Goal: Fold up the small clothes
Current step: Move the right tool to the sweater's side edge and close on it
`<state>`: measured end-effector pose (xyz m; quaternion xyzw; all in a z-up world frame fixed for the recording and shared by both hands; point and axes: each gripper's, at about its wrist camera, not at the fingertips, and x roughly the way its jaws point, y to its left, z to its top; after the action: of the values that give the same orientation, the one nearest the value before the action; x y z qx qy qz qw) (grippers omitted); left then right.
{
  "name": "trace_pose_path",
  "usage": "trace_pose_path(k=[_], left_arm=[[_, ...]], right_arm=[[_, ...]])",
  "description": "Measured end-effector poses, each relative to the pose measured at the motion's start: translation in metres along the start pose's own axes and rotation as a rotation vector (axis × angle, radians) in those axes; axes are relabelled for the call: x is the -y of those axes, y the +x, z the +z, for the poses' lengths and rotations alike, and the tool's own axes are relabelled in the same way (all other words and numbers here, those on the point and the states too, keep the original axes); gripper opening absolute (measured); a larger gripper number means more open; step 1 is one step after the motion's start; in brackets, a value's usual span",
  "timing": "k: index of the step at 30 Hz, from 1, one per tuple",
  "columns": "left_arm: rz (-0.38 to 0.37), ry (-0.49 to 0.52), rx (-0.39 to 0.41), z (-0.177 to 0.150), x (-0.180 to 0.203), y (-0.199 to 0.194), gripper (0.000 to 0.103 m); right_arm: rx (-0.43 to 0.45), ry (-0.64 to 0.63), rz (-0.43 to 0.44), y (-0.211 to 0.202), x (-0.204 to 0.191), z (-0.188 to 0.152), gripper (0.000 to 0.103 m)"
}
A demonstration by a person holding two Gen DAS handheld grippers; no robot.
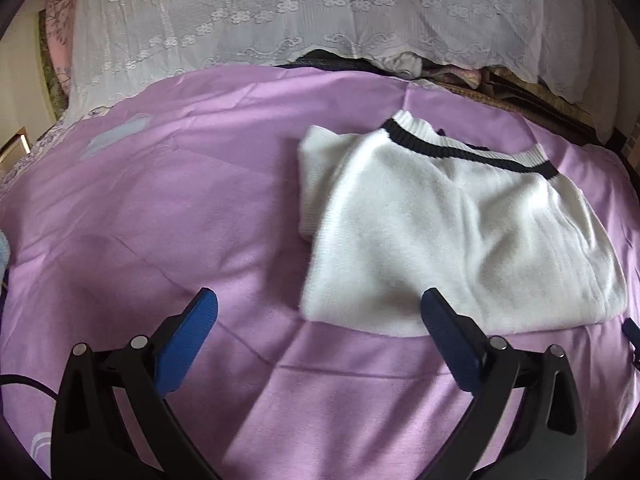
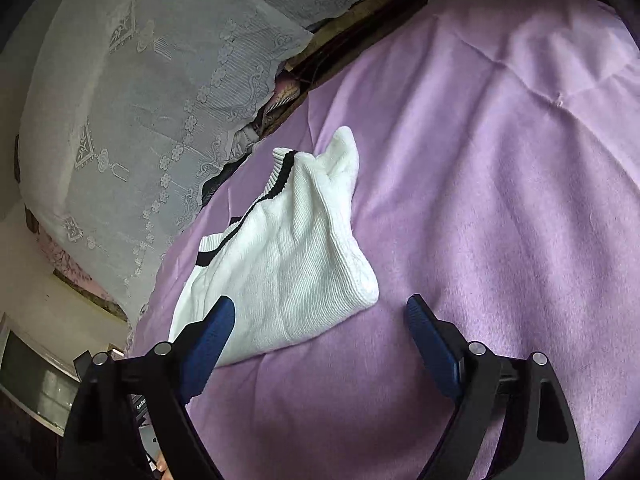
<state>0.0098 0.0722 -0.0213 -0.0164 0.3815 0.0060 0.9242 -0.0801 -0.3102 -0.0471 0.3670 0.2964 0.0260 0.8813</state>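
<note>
In the left wrist view, the left tongs hang wide apart over the purple bedsheet with nothing between the blue pads. The white sweater lies ahead and to the right of them, partly folded, its black-striped collar at the far end and its near hem just beyond the right pad, which overlaps that hem in the picture; whether it touches cannot be told. The sweater's long axis runs roughly away from these tongs, collar to hem. In the right wrist view, the right tongs also gape wide and hold nothing. Here the sweater sits ahead and to the left, its near corner lying between the pads close to the left one. Both tongs are close to the near hem, so the next fold probably starts from that edge.
</note>
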Motion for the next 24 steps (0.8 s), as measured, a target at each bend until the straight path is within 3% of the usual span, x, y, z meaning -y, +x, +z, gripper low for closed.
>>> trace_pose_path(k=[2,5,11,16,20,24], left_arm=[[0.046,-0.046,-0.035,0.001,-0.013,0.009,0.099],[-0.015,-0.134,-0.122,0.001,-0.032,0.026,0.099],[0.029,-0.096,-0.106,-0.002,-0.021,0.025,0.099],[0.019,-0.113,-0.113,-0.002,-0.024,0.025,0.099],[0.019,-0.112,-0.114,-0.002,-0.024,0.025,0.099],[0.031,-0.106,-0.114,-0.002,-0.022,0.024,0.099]], right_arm=[[-0.008,-0.001,-0.014,0.004,0.001,0.000,0.087],[-0.011,-0.033,-0.040,0.010,-0.002,-0.001,0.088],[-0.004,-0.079,-0.071,0.023,-0.007,0.004,0.090],[-0.015,-0.048,-0.065,0.026,-0.006,0.007,0.090],[-0.069,0.026,-0.021,0.016,-0.003,-0.002,0.083],[-0.064,0.074,-0.050,0.028,-0.005,0.005,0.083]])
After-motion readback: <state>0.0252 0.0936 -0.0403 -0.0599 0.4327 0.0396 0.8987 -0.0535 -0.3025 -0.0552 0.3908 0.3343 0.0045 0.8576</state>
